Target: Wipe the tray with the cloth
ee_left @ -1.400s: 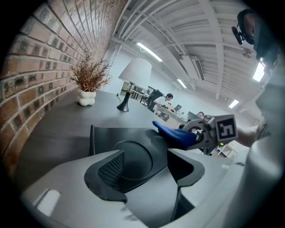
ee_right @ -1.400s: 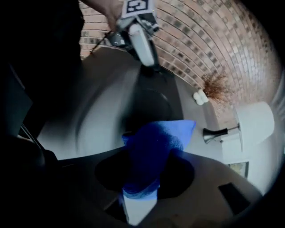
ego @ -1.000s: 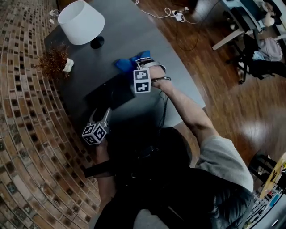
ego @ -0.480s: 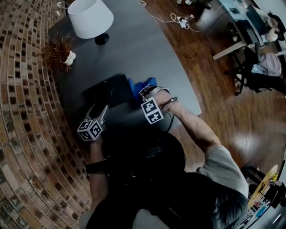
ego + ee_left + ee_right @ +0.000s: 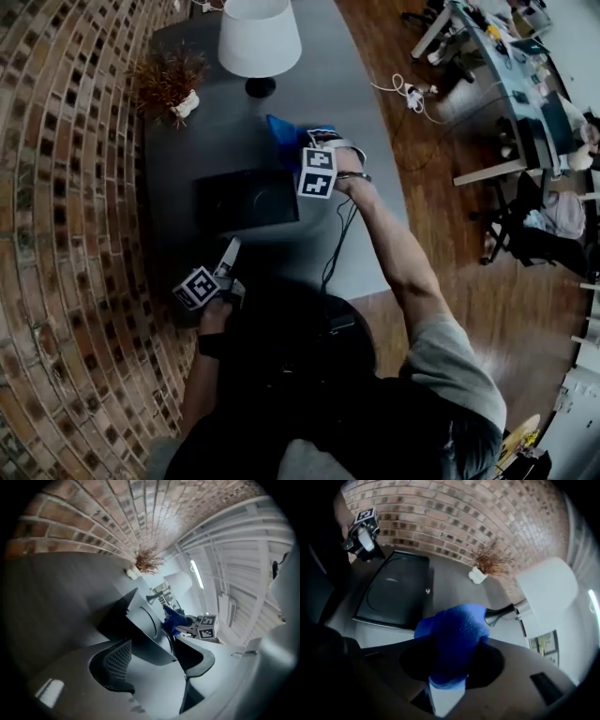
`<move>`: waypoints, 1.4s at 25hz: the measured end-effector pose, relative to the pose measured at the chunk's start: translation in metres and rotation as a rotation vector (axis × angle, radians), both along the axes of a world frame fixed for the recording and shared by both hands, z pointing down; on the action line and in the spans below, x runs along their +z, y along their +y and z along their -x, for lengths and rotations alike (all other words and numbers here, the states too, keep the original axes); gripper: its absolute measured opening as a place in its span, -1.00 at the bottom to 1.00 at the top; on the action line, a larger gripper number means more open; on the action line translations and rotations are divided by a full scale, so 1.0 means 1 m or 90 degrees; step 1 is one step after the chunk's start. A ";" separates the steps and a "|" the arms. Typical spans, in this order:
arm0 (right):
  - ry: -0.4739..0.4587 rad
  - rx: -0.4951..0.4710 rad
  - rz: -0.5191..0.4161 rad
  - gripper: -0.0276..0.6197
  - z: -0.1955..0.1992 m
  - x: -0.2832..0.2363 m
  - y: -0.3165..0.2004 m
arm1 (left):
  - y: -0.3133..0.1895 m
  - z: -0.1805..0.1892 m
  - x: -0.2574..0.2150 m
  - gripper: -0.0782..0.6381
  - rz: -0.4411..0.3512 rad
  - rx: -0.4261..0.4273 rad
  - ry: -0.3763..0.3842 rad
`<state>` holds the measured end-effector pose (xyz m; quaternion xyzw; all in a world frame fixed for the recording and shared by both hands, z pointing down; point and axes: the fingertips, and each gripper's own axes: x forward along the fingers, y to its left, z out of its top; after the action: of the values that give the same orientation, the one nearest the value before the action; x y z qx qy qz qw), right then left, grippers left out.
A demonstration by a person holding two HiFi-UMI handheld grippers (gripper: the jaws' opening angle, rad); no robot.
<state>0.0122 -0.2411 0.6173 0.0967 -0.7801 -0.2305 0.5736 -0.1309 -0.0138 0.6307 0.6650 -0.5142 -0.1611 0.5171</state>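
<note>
Black tray [image 5: 246,199]: lay flat on the dark grey table [image 5: 366,253], close to the brick wall [image 5: 66,234]; its dark floor showed only a faint round outline, and the cloth was outside it.
Blue cloth [image 5: 457,630]: bunched into a thick wad, clamped at its lower end and standing out ahead of the fingertips; in the head view it sat past the tray's far right corner, off the tray, between that corner and the lamp's base.
Cloth and table: whether the wad touched the tabletop could not be told.
Right gripper [image 5: 307,142]: pointed steeply down, jaws closed on the cloth, which filled the gap between them.
Left gripper [image 5: 157,658]: held low and near level at the tray's near edge, rolled to one side; its jaws stood wide apart and had just been closing.
Between the left jaws: the tray's near edge and corner ran into the gap, with the meshed pad [image 5: 117,660] on one side of it; the pads did not press on it.
Cloth relative to the left jaws: well apart, on the far side of the tray.
White pot [image 5: 186,103]: small, set on the table by the wall, and held a dry brown plant [image 5: 167,77].
Lamp [image 5: 260,37]: white shade on a dark base, on the table beyond the cloth.
Cable [image 5: 336,239]: trailed from the right hand [image 5: 349,173] across the table's near part.
Wooden floor [image 5: 450,244]: lay to the right of the table.
</note>
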 end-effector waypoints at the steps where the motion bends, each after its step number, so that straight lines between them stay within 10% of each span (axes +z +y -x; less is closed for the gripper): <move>1: 0.039 -0.046 0.012 -0.47 0.012 0.014 0.005 | -0.002 0.007 0.003 0.02 0.002 -0.015 0.004; 5: 0.160 -0.199 0.068 -0.51 0.027 0.046 0.025 | -0.019 0.025 0.006 0.02 -0.006 -0.032 -0.018; 9: 0.167 -0.206 0.204 -0.51 0.012 0.053 0.065 | -0.050 0.053 0.009 0.03 -0.025 -0.025 -0.044; 18: -0.014 0.072 0.245 -0.50 -0.005 0.061 0.183 | -0.164 0.028 0.002 0.12 -0.049 0.137 -0.091; 23: -0.056 0.112 0.270 -0.49 -0.007 0.065 0.205 | -0.166 0.004 -0.007 0.13 -0.065 0.194 -0.114; 29: -0.114 0.178 0.189 -0.49 -0.030 0.037 0.097 | -0.062 -0.012 -0.019 0.06 -0.055 0.269 -0.180; 35: -0.110 0.139 0.120 -0.49 0.018 0.042 0.004 | -0.041 -0.017 -0.014 0.03 -0.045 0.226 -0.161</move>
<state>-0.0058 -0.2372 0.6597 0.1464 -0.8294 -0.0836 0.5326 -0.1142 -0.0553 0.6167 0.7776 -0.4438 -0.0008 0.4455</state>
